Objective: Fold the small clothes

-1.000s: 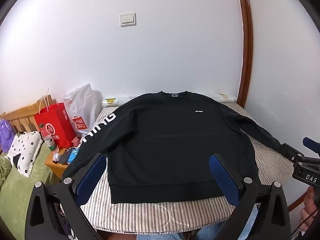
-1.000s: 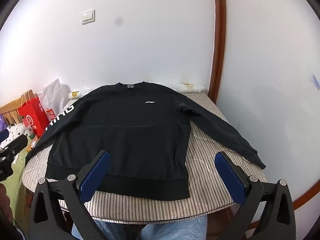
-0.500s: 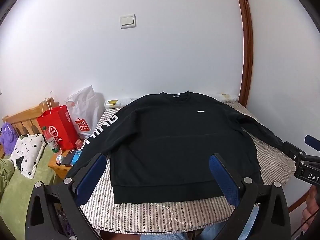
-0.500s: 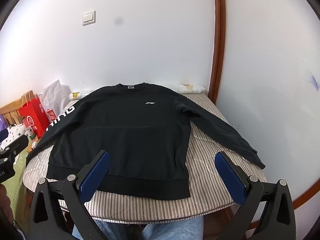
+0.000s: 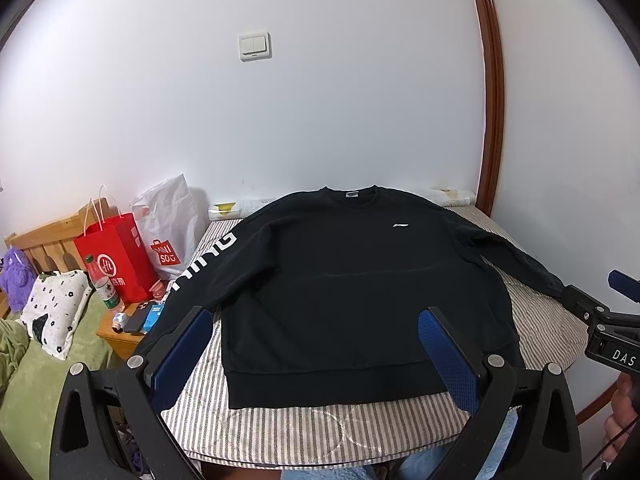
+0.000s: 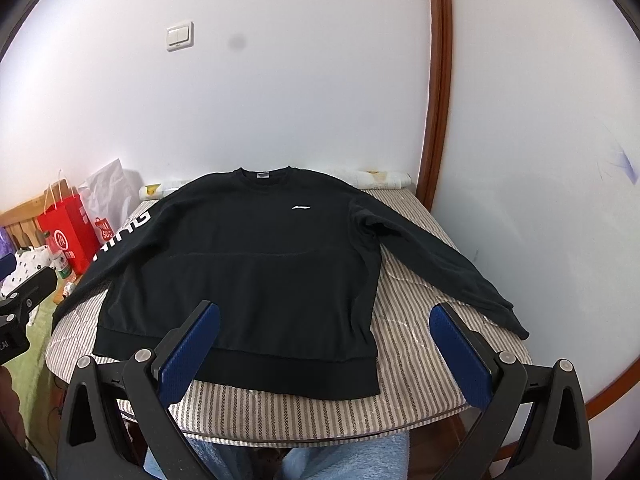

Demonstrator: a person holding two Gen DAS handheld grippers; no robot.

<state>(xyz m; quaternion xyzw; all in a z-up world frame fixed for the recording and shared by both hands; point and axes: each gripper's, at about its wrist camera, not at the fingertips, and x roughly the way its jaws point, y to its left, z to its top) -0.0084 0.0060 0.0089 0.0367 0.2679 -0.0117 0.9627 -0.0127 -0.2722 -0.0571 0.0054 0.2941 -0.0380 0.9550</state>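
Both tools hang spread wide and empty above the near edge of the table: the left tool over the sweatshirt's hem, the right tool over the hem's right end and bare cloth beside it; neither touches the fabric.

Under them, the table carries a grey-and-white striped cover and stands against a white wall. On it a black sweatshirt lies flat, front side up, and takes up most of the top. Its long axis runs away from the cameras: collar at the far edge near the wall, hem at the near edge. The right sleeve slants out and toward the near right corner, its cuff at the table's edge. The left sleeve, with white letters, slants down over the left edge.

Left of the table stand a white plastic bag and a red paper bag on a small wooden stand, with a plastic bottle beside them. A small white logo marks the chest.
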